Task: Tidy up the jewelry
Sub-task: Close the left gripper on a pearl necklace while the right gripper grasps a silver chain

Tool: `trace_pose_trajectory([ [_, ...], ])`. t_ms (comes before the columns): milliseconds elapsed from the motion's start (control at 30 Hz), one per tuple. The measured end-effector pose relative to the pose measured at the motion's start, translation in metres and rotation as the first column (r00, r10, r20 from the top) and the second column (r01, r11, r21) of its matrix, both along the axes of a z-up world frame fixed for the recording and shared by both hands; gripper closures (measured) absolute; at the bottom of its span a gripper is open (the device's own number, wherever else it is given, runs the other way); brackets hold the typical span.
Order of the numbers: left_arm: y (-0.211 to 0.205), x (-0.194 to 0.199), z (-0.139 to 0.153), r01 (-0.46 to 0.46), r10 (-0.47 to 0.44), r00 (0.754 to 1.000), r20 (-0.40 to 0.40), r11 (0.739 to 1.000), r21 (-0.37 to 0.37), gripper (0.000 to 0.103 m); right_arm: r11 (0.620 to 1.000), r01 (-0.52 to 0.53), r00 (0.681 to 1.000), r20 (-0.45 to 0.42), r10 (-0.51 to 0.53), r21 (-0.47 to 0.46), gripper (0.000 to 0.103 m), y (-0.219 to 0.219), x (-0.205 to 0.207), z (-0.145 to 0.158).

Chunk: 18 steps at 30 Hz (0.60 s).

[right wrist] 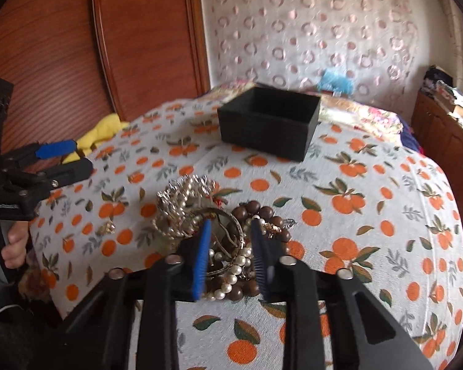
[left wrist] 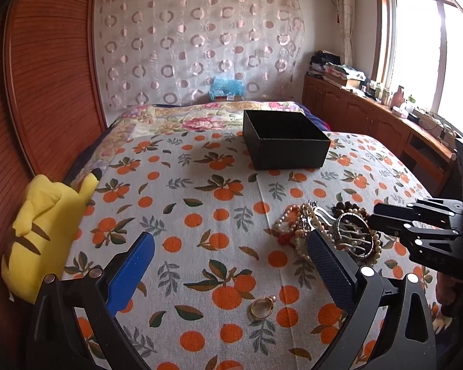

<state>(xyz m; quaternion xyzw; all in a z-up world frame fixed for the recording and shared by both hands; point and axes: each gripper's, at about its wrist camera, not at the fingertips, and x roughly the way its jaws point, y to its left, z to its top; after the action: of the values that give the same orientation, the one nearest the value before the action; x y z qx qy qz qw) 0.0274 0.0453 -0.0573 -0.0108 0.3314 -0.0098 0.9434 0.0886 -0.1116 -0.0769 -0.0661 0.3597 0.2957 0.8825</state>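
Orange-print bedcover (left wrist: 200,141) holds an apparently empty box (left wrist: 285,137) well beyond the untouched jewelry pile (right wrist: 213,231), so sorting looks barely begun: the right gripper (right wrist: 230,256) straddles the pile half-spread, the left gripper (left wrist: 231,265) wide apart over a stray ring (left wrist: 260,306).

Ahead of the jaws a bed (left wrist: 200,185) lies under an orange-print sheet, with a floral quilt (left wrist: 182,117) at its far end. A reddish wooden headboard (left wrist: 46,77) curves up on the left. Beyond, a sheer curtain (left wrist: 194,37) with pink rings covers the wall. To the right, a wooden cabinet (left wrist: 364,117) runs beneath a bright window (left wrist: 432,46).
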Motion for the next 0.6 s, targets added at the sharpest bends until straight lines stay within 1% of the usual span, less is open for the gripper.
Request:
trace_pose_trajectory([
  [33, 0.000, 0.001, -0.002, 0.002, -0.002, 1.000, -0.006, 1.000, 0.000, 0.007, 1.000, -0.002, 1.000, -0.009, 0.002, -0.008, 0.085, 0.001, 0.004, -0.002],
  [133, 0.001, 0.003, -0.007, 0.008, -0.008, 1.000, -0.024, 1.000, -0.002, 0.007, 1.000, -0.020, 0.999, -0.030, 0.020, -0.013, 0.089, 0.003, 0.011, -0.005],
  [267, 0.003, 0.008, -0.014, 0.012, -0.012, 0.999, -0.043, 1.000, -0.016, 0.007, 0.998, -0.034, 0.998, -0.045, 0.032, -0.045, 0.090, 0.008, 0.017, -0.009],
  [367, 0.002, 0.012, -0.017, 0.015, -0.016, 0.999, -0.050, 1.000, -0.008, 0.007, 0.997, -0.033, 0.998, -0.061, 0.028, -0.071, 0.090, 0.009, 0.023, -0.013],
  [467, -0.001, 0.016, -0.020, 0.023, -0.023, 0.998, -0.059, 1.000, 0.001, 0.007, 0.996, -0.045, 0.997, -0.071, 0.040, -0.079, 0.090, 0.010, 0.025, -0.016],
  [500, -0.001, 0.017, -0.022, 0.026, -0.026, 0.998, -0.064, 1.000, 0.002, 0.007, 0.995, -0.050, 0.996, -0.071, 0.044, -0.083, 0.091, 0.010, 0.025, -0.015],
  [533, -0.001, 0.019, -0.023, 0.028, -0.027, 0.997, -0.069, 1.000, 0.002, 0.007, 0.995, -0.054, 0.996, -0.070, 0.048, -0.086, 0.097, 0.010, 0.025, -0.016],
  [600, -0.002, 0.023, -0.026, 0.036, -0.035, 0.996, -0.082, 0.999, 0.006, 0.007, 0.994, -0.058, 0.997, -0.064, 0.052, -0.091, 0.098, 0.010, 0.024, -0.015],
])
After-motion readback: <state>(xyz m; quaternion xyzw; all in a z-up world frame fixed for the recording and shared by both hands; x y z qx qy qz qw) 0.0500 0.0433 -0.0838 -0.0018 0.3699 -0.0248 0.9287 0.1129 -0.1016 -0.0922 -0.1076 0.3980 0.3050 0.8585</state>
